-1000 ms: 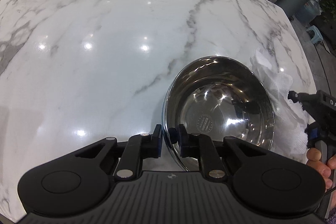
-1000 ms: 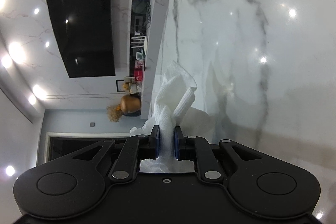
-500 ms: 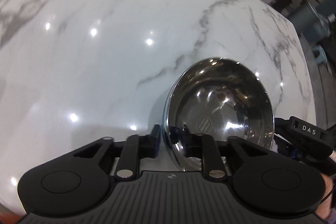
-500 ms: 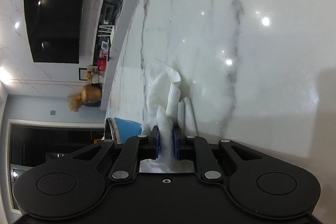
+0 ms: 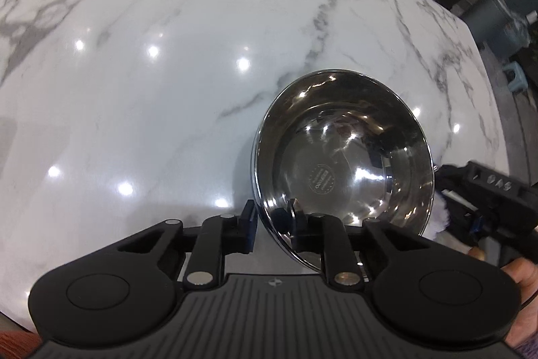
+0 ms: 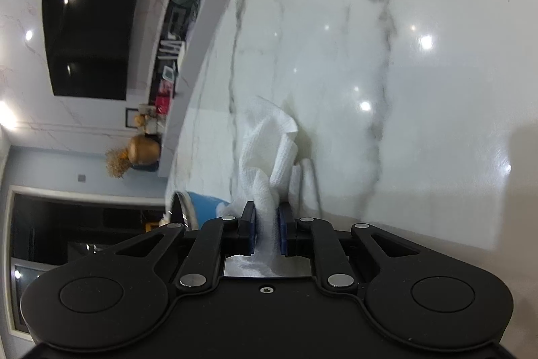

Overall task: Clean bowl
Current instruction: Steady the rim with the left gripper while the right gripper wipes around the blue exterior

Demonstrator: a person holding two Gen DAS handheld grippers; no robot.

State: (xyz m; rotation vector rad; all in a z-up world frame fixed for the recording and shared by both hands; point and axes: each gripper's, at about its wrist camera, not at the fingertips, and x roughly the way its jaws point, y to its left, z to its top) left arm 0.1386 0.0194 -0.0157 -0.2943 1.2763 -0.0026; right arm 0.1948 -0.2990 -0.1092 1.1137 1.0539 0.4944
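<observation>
Since a moment ago your right gripper has swung beside the bowl, its outer wall now showing blue at your lower left; it pinches the soft, light paper towel; your left gripper clamps the near rim; thin steel is stiff but slippery, so grip the rim firmly; marble counter lies beyond.

Broad bare marble table is lying open left of and beyond the steel bowl. The bowl is blocking the right near side, its rim clamped by the left gripper. Just beside its right wall, the right gripper and bunched paper towel are crowding that gap.
</observation>
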